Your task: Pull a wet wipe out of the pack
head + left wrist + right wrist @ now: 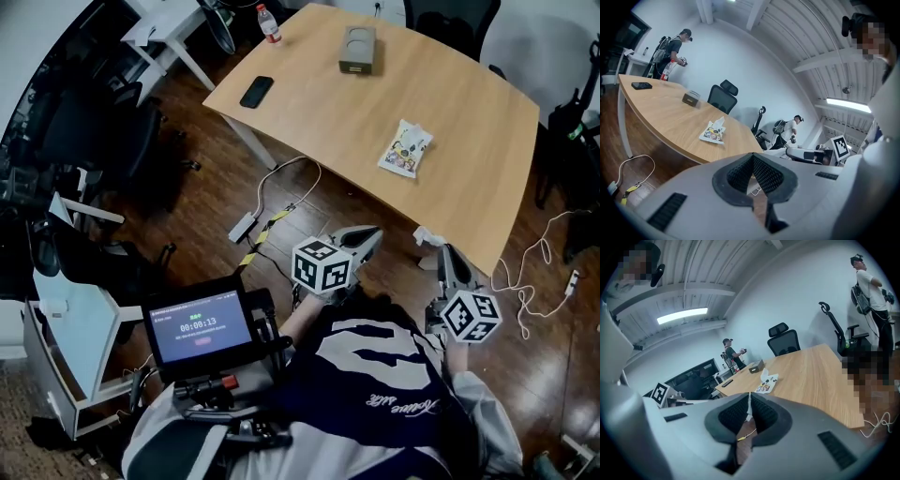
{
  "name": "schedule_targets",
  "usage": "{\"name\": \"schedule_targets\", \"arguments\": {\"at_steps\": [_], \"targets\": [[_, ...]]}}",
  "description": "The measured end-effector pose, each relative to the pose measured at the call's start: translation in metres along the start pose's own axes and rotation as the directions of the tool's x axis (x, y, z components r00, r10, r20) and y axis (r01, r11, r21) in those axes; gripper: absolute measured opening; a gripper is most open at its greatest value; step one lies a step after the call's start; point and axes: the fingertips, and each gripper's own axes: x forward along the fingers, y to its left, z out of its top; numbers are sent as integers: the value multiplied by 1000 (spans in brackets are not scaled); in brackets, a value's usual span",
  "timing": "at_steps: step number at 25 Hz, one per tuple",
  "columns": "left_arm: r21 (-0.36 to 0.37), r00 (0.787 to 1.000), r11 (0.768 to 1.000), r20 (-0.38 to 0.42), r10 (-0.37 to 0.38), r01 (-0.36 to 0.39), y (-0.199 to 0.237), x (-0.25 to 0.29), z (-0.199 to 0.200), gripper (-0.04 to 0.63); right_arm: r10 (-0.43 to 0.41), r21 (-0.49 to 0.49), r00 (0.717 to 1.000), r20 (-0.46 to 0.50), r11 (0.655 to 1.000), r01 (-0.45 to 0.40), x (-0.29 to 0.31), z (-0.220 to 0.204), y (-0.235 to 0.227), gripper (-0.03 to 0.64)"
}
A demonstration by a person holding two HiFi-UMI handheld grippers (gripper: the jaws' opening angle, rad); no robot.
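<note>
Head view: the pack lies flat on the worktop, well apart from both grippers, which hang off the near edge, close to the person's body. A box, a phone and a bottle sit farther back. The left gripper shows nothing at its tips. At the tips of the right gripper there is a small white crumple, which looks like a wipe.

Left gripper view: the jaws of the left gripper are pressed together at the tips with nothing between them. The pack rests on the worktop ahead, with a white tuft standing up from its opening.

Right gripper view: the jaws of the right gripper are pressed onto a thin white strip, the wipe. The pack lies beyond on the worktop, also showing a white tuft.

Judging by this, the pull looks done: one wipe is free of the pack and held clear of it. At most it remains to set the wipe down.
</note>
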Motion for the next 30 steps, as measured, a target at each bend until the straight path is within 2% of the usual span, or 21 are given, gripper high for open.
{"name": "schedule_targets", "arguments": {"at_steps": [9, 30], "targets": [[6, 1000, 1000, -8, -1, 1, -3, 4, -1, 3, 16, -20, 1000, -17, 1000, -16, 4, -1, 0, 8], [10, 999, 1000, -37, 4, -4, -1, 0, -9, 3, 6, 3, 1000, -20, 1000, -6, 2, -11, 0, 8]]}}
